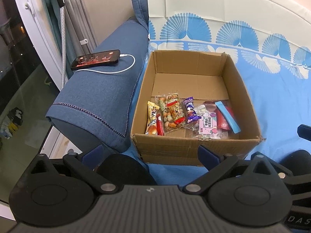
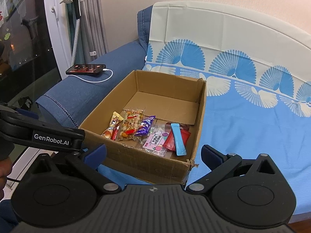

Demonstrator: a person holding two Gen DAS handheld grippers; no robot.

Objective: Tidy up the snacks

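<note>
We hold both tools, left (image 1: 151, 153) and right (image 2: 153, 155), spread wide and empty before the box (image 1: 194, 147), snacks (image 1: 173, 114) gathered inside.

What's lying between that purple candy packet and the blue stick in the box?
A clear pink-labelled sweet bag and a red packet, partly under the blue stick, right of the purple packet; right wrist view.

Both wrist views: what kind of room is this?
Probably a living room at home: a blue sofa armrest with a charging phone, a patterned cover, and a cardboard box of snacks.
</note>
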